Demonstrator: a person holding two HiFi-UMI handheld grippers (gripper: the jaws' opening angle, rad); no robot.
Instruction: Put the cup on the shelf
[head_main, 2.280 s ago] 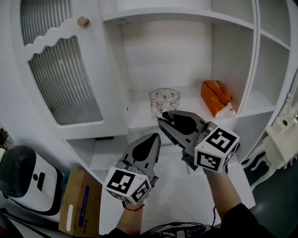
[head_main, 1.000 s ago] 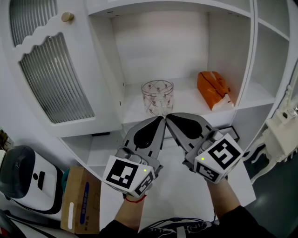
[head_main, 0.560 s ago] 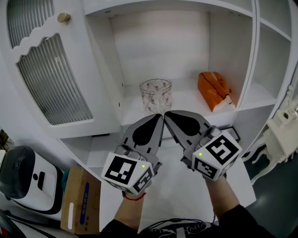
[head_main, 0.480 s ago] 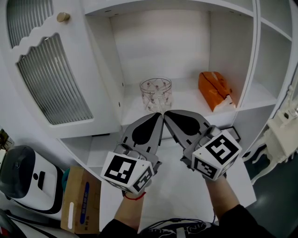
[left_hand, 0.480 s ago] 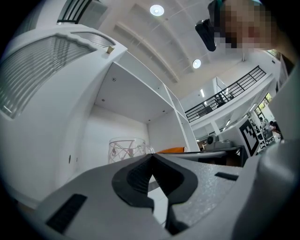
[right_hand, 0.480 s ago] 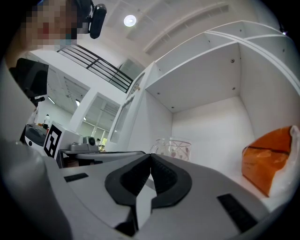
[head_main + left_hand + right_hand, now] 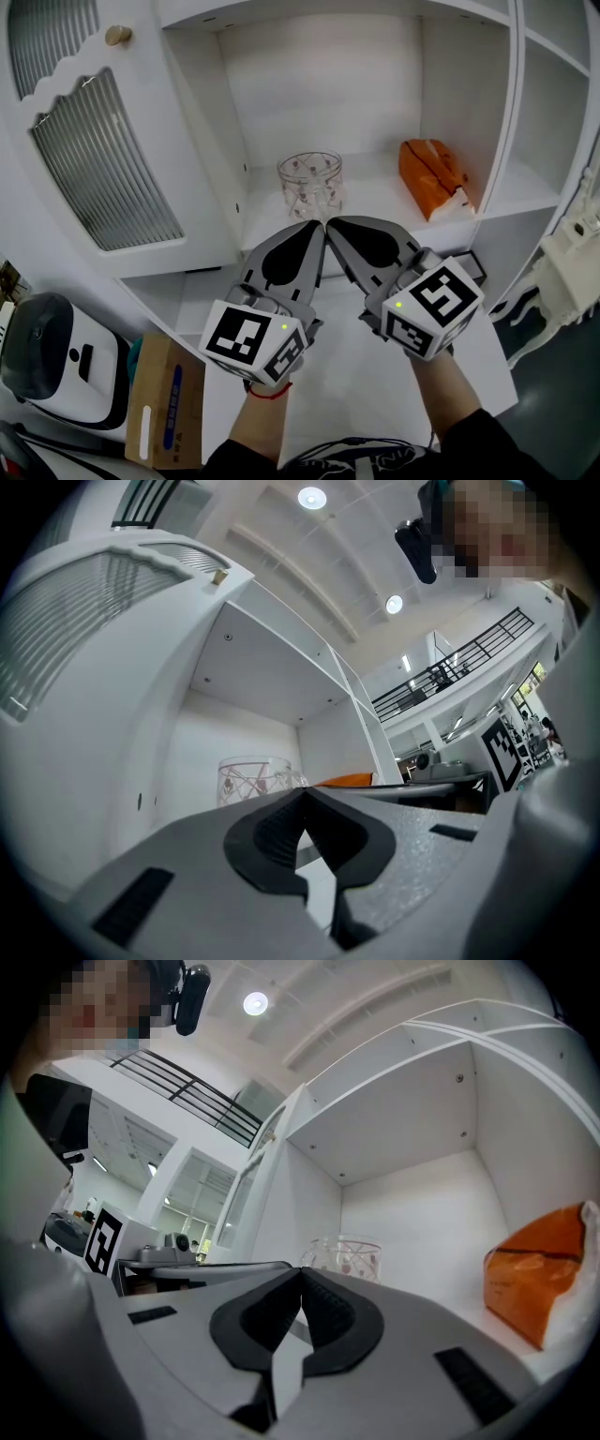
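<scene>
Head view: the white shelf (image 7: 384,208) fills the upper frame, its ribbed door (image 7: 103,159) swung open at upper left so the bay is reachable. Below centre, the left gripper (image 7: 313,229) and right gripper (image 7: 331,226) sit side by side, tips nearly touching, each with jaws pressed together on nothing. An orange pack (image 7: 433,178) lies at the shelf's right. The glass cup (image 7: 309,183) stands upright mid-shelf, beyond the tips, seemingly placed already.

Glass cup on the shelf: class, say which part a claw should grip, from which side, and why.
Probably the near rim of the glass cup, coming from the open front of the shelf. It stands upright, mouth open; cabinet walls block the back and left, an orange pack the right.
</scene>
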